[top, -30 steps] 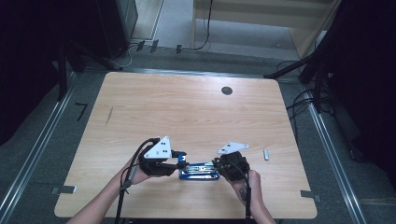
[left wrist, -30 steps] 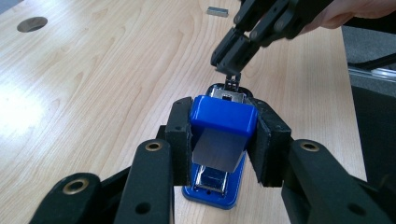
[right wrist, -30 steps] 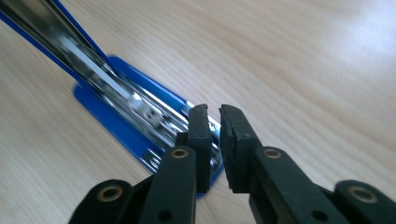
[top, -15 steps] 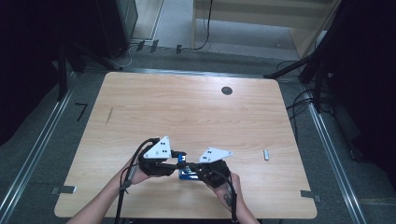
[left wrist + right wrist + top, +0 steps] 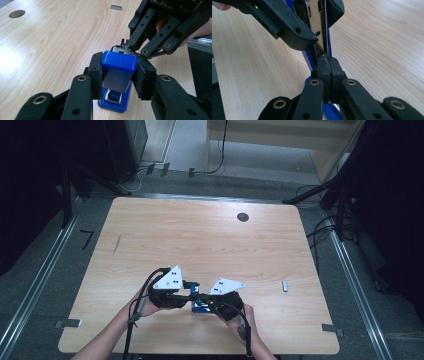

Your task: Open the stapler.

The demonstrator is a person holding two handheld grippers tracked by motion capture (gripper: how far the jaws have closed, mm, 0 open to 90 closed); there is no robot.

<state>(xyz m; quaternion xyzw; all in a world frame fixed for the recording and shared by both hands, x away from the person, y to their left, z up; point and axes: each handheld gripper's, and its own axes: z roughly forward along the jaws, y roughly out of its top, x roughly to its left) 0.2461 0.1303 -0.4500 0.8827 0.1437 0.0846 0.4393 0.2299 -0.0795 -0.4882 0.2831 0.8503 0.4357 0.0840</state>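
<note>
A blue stapler (image 5: 119, 62) lies on the wooden table (image 5: 200, 245) near its front edge, with its metal magazine (image 5: 319, 20) exposed. My left gripper (image 5: 120, 75) is shut on the stapler's blue top, one pad on each side. My right gripper (image 5: 328, 67) faces it from the other end, its pads pressed together on a thin part at the tip of the magazine (image 5: 123, 43). In the high view the left gripper (image 5: 186, 292) and the right gripper (image 5: 207, 301) almost touch over the stapler (image 5: 200, 308).
A small grey bar of staples (image 5: 285, 285) lies on the table to the right of the hands, also in the left gripper view (image 5: 116, 7). A dark round grommet (image 5: 243, 217) sits near the far edge. Cables trail on the floor beyond.
My right gripper has moved left along the stapler, close up to the left gripper. The left gripper has stayed put on the stapler.
</note>
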